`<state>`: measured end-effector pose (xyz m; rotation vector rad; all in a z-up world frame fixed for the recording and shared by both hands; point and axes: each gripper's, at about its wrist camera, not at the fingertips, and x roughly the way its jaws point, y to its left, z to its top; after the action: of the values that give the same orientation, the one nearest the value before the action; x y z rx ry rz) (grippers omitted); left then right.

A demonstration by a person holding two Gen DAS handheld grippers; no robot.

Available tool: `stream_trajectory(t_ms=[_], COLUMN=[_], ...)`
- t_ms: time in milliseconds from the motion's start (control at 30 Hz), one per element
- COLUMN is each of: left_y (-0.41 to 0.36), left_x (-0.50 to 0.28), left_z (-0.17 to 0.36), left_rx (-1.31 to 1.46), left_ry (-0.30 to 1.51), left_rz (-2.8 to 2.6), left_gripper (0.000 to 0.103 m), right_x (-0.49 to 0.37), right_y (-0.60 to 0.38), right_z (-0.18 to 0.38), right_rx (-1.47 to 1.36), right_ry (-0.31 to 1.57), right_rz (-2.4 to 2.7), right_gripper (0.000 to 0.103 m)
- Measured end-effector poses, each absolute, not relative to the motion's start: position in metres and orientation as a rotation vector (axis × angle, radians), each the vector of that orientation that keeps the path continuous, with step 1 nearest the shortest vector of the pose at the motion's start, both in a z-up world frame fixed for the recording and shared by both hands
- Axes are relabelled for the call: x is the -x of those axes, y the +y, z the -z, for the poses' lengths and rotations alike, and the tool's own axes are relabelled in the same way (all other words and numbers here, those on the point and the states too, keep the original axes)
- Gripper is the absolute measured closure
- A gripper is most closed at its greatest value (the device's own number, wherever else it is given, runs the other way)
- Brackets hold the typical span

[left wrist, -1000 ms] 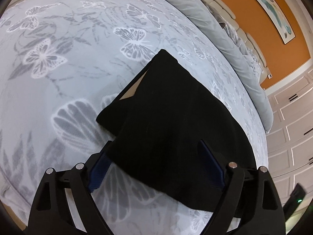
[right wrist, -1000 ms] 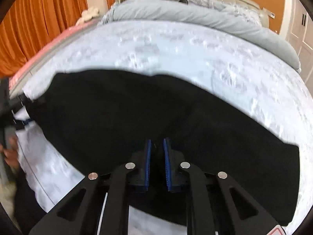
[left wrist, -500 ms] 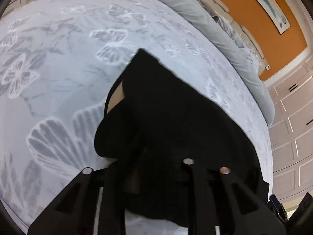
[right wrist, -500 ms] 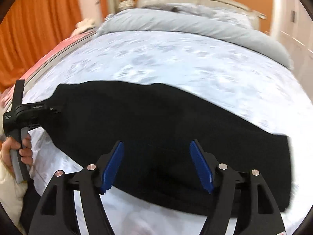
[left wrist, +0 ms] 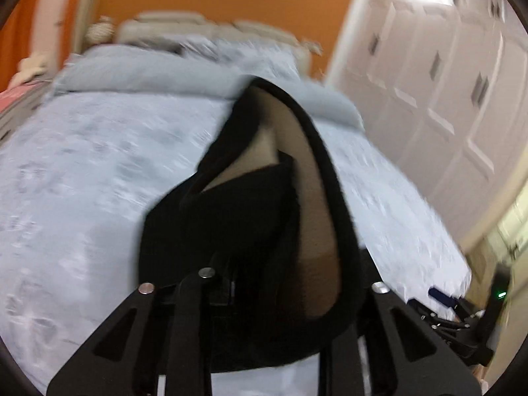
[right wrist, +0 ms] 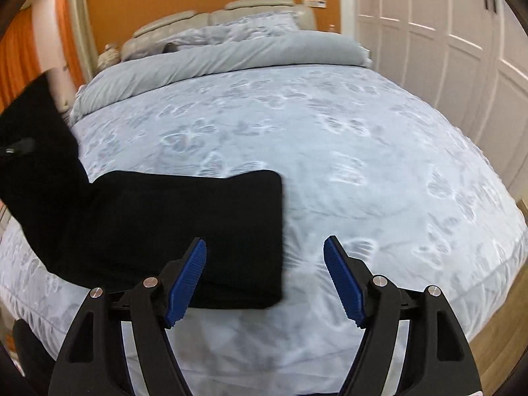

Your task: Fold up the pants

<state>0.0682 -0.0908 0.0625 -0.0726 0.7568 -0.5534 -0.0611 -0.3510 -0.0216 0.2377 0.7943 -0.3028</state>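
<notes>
The black pants [right wrist: 184,231] lie on the pale butterfly-print bed [right wrist: 363,151]. Their leg ends lie flat at the front left in the right wrist view. Their other end is lifted up at the far left. In the left wrist view my left gripper [left wrist: 264,290] is shut on the pants [left wrist: 244,217] and holds the waist end raised, with the tan lining showing. The cloth hides its fingertips. My right gripper [right wrist: 265,280] is open and empty, above the bed just right of the pants' flat end.
A grey duvet [right wrist: 231,56] and pillows lie bunched by the headboard. White wardrobe doors [right wrist: 445,33] stand along the right. The bed's front edge [right wrist: 429,300] is near, with wood floor beyond. The other gripper [left wrist: 462,316] shows low right in the left wrist view.
My left gripper closed on the pants' waist end and lifted it, swinging toward the headboard. My right gripper let go, opened wide and pulled back to the right.
</notes>
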Motion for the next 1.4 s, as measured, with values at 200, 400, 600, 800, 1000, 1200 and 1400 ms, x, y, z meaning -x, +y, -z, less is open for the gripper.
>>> stream_trajectory(t_ms=[200,400,600,800,1000,1200,1400], left_y=[-0.185,-0.116,-0.102,-0.119,-0.098,-0.049,-0.001], left_x=[-0.028,-0.005,-0.026,0.016,0.043,0.068,0.044], left_z=[0.021,0.013,0.016,0.027,0.05,0.012,0.007], left_rx=[-0.212,-0.096,-0.009,-0.322,-0.312,-0.228,-0.183], left_ry=[0.926,0.913,0.964,0.899,0.932,0.816,0.845], left_rz=[0.48,0.465,0.423,0.415,0.4,0.387,0.232], left_gripper=[0.067,0.02,0.007,0.005,0.005,0.005,0.005], right_x=[0.082,0.058,0.018,0.022,0.031,0.014,-0.021], right_y=[-0.38,-0.369,-0.339,-0.328,-0.338,-0.313,-0.274], right_z=[0.028,0.028,0.034,0.035,0.052,0.065,0.092], right_rx=[-0.282,-0.316,-0.383,-0.343,-0.486,-0.535,-0.491], right_ry=[0.804,0.799,0.813,0.851,0.89,0.937,0.992], right_rz=[0.302,0.143,-0.004,0.012,-0.056,-0.163,-0.14], right_gripper=[0.031,0.023,0.023,0.023,0.023,0.023,0.022])
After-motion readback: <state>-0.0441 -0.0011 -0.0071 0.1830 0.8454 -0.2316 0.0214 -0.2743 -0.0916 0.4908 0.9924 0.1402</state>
